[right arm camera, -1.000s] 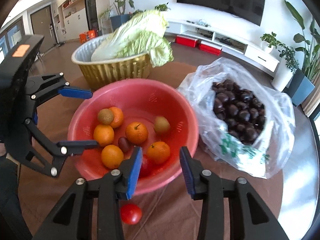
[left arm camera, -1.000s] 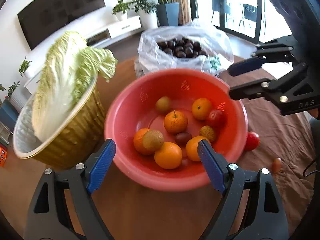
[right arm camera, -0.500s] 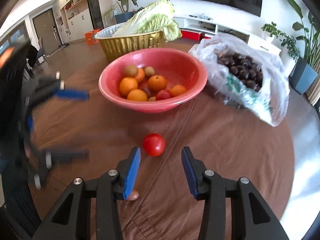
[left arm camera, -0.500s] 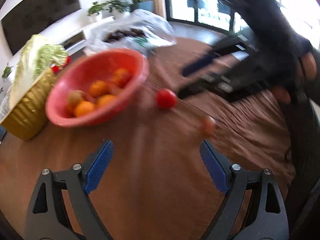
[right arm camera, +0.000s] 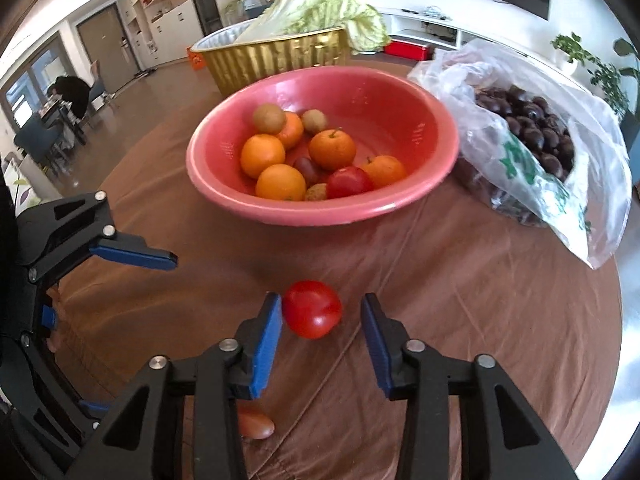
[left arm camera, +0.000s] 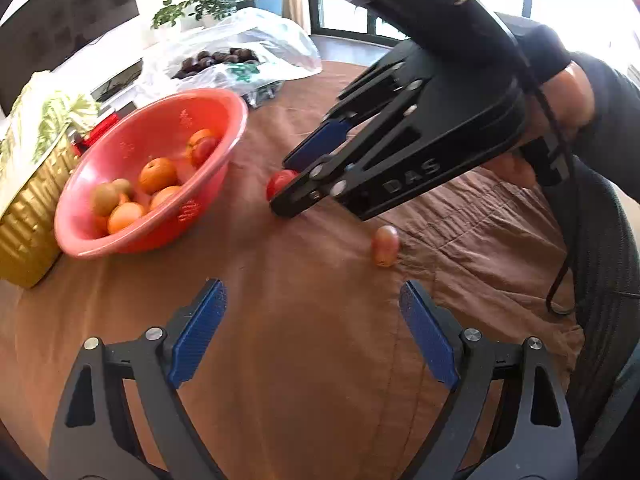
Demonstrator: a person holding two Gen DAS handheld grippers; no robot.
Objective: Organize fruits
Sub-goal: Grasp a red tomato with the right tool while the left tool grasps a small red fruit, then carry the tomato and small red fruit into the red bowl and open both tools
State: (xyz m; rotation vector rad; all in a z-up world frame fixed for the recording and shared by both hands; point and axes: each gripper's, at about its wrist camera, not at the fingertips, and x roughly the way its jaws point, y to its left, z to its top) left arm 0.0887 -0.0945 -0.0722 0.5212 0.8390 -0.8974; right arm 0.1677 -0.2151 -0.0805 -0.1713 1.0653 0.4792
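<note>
A red tomato [right arm camera: 312, 309] lies on the brown cloth in front of the pink bowl [right arm camera: 320, 216]. My right gripper [right arm camera: 322, 314] is down around it and its jaws are closing. The left pad touches the tomato and a gap shows at the right pad. The left wrist view shows the same tomato [left arm camera: 280, 182] between those jaws. A small reddish oval fruit [left arm camera: 385, 246] lies on the cloth beyond my left gripper [left arm camera: 311, 286], which is open and holds nothing. The bowl [left arm camera: 160, 240] holds oranges, brownish round fruits and another red fruit.
A gold basket [right arm camera: 280, 56] with a cabbage stands behind the bowl. To the bowl's right lies a clear plastic bag [right arm camera: 532, 140] of dark round fruits. The table's edge [right arm camera: 624, 340] curves at the right. A person's hand [left arm camera: 568, 96] holds the right gripper.
My left gripper swung from over the bowl to the cloth near the small oval fruit. My right gripper came down around the tomato and its jaws narrowed.
</note>
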